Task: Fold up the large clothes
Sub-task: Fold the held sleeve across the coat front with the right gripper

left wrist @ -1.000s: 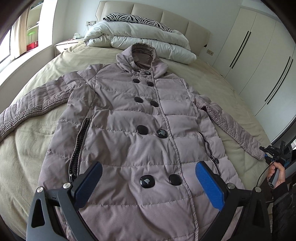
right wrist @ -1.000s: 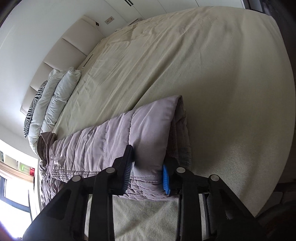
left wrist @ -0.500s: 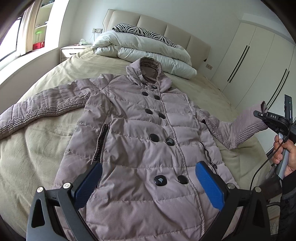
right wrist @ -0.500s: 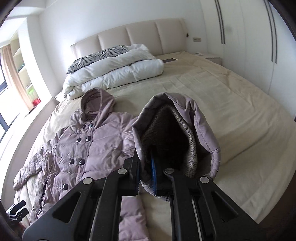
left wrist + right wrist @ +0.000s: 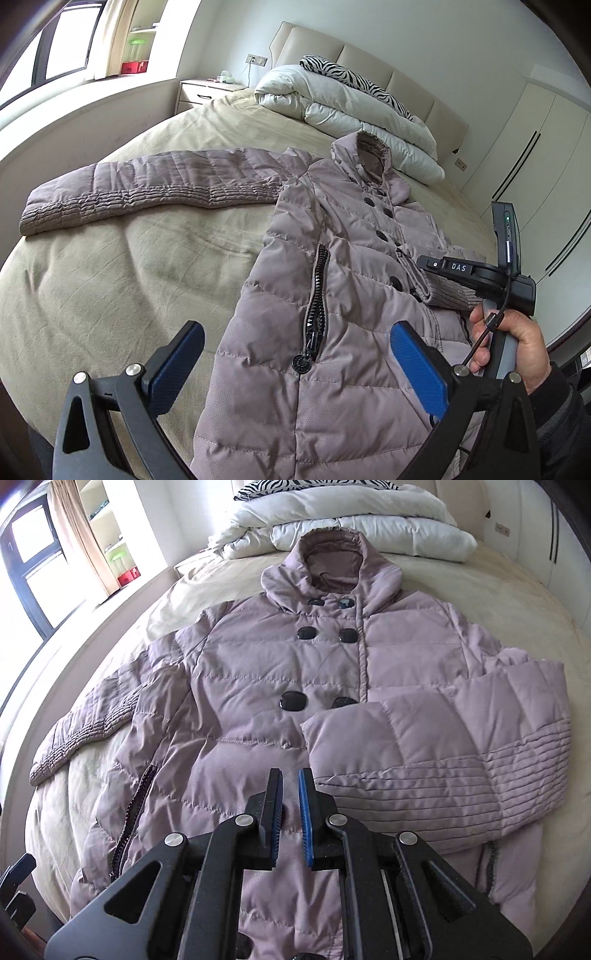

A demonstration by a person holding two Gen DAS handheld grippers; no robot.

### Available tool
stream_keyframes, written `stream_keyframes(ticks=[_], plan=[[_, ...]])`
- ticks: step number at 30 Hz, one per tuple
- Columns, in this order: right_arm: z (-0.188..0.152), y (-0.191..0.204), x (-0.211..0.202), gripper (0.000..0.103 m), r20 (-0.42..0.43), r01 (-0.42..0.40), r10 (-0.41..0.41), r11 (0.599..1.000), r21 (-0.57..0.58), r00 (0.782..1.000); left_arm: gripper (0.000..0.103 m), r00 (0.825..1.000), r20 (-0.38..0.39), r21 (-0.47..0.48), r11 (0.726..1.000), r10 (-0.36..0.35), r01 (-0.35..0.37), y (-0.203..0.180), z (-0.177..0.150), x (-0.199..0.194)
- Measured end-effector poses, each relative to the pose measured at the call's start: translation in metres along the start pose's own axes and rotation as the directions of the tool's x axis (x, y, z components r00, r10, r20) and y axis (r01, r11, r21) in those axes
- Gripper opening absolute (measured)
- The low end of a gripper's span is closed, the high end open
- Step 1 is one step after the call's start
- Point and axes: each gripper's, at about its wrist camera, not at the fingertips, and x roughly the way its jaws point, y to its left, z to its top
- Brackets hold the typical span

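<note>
One coat sleeve (image 5: 436, 753) lies folded just beyond the right hand-held gripper (image 5: 290, 786).

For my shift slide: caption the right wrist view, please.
Right gripper, nearly shut and empty, above a buttoned coat on the bed, one sleeve folded across its front.

Quilted mauve hooded coat (image 5: 229, 686): lies face up, flat on the bed, buttoned, hood toward the top of the frame in the right wrist view. Two columns of dark buttons (image 5: 293, 701) run down the front. One sleeve (image 5: 436, 760) is folded across the chest at centre right, cuff end near frame centre. The other sleeve (image 5: 147, 184) extends straight out, at left in the left wrist view. An open pocket zipper (image 5: 316, 295) shows at the centre of that view.
</note>
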Motion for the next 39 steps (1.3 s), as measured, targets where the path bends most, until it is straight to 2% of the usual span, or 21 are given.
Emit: stream_keyframes(ticks=[3,5,7,8,10,11,12,13,14,15,18,21,25,26,28,29,31,34,39], plan=[[-0.014,-0.012,-0.001,0.01,-0.002,-0.124,0.124,0.988,0.096,0.992,0.103,1.0,-0.001,-0.006,1.0,0.001,-0.001,0.003,0.001,0.002],[-0.02,-0.026,-0.027,0.01,0.097,-0.186,0.176,0.976,0.114,0.98,0.103,1.0,-0.006,0.001,1.0,-0.008,0.008,-0.002,0.003,0.008],[-0.028,-0.039,-0.064,0.011,0.216,-0.221,0.196,0.97,0.1,0.957,0.103,0.999,-0.016,0.016,0.999,-0.029,0.03,-0.013,0.005,0.015],[-0.031,-0.051,-0.082,0.018,0.265,-0.226,0.193,0.969,0.098,0.945,0.103,0.998,-0.027,0.024,0.998,-0.049,0.05,-0.022,0.006,0.022],[-0.04,-0.068,-0.113,0.04,0.352,-0.218,0.169,0.97,0.106,0.92,0.103,0.993,-0.053,0.045,0.994,-0.102,0.104,-0.043,0.01,0.036],[-0.043,-0.079,-0.127,0.078,0.389,-0.222,0.159,0.967,0.122,0.908,0.103,0.99,-0.069,0.058,0.99,-0.126,0.13,-0.057,0.012,0.045],[-0.052,-0.089,-0.141,0.101,0.445,-0.237,0.151,0.961,0.144,0.883,0.103,0.985,-0.084,0.069,0.985,-0.15,0.156,-0.07,0.015,0.055],[-0.061,-0.099,-0.155,0.103,0.504,-0.254,0.142,0.954,0.161,0.852,0.103,0.978,-0.103,0.077,0.979,-0.183,0.191,-0.084,0.018,0.066],[-0.061,-0.111,-0.166,0.103,0.53,-0.266,0.142,0.95,0.165,0.836,0.103,0.97,-0.127,0.08,0.973,-0.206,0.217,-0.099,0.021,0.079],[-0.063,-0.119,-0.172,0.103,0.524,-0.266,0.142,0.949,0.169,0.84,0.103,0.962,-0.153,0.079,0.968,-0.224,0.238,-0.112,0.025,0.094],[-0.062,-0.149,-0.174,0.103,0.449,-0.291,0.169,0.932,0.218,0.877,0.103,0.927,-0.248,0.069,0.949,-0.281,0.307,-0.151,0.031,0.14],[-0.07,-0.178,-0.169,0.103,0.422,-0.341,0.211,0.903,0.261,0.882,0.099,0.897,-0.321,0.045,0.941,-0.304,0.335,-0.18,0.037,0.181],[-0.086,-0.207,-0.16,0.103,0.408,-0.323,0.184,0.896,0.305,0.894,0.07,0.864,-0.398,-0.025,0.945,-0.308,0.326,-0.194,0.042,0.226],[-0.089,-0.212,-0.156,0.103,0.402,-0.324,0.183,0.891,0.317,0.897,0.065,0.858,-0.414,-0.035,0.947,-0.305,0.32,-0.196,0.041,0.234],[-0.094,-0.223,-0.152,0.103,0.393,-0.323,0.179,0.884,0.338,0.902,0.054,0.859,-0.427,-0.028,0.953,-0.283,0.301,-0.199,0.039,0.243],[-0.097,-0.228,-0.15,0.103,0.388,-0.322,0.177,0.881,0.347,0.904,0.052,0.861,-0.426,-0.021,0.955,-0.278,0.297,-0.201,0.038,0.245],[-0.102,-0.237,-0.144,0.103,0.376,-0.319,0.175,0.875,0.364,0.91,0.037,0.866,-0.42,-0.01,0.956,-0.271,0.295,-0.204,0.04,0.247],[-0.108,-0.243,-0.138,0.103,0.362,-0.319,0.178,0.867,0.382,0.915,0.021,0.864,-0.415,-0.013,0.951,-0.286,0.309,-0.203,0.044,0.246],[-0.112,-0.244,-0.132,0.103,0.346,-0.331,0.193,0.855,0.399,0.918,0.015,0.872,-0.374,0.01,0.938,-0.317,0.346,-0.207,0.074,0.226]])
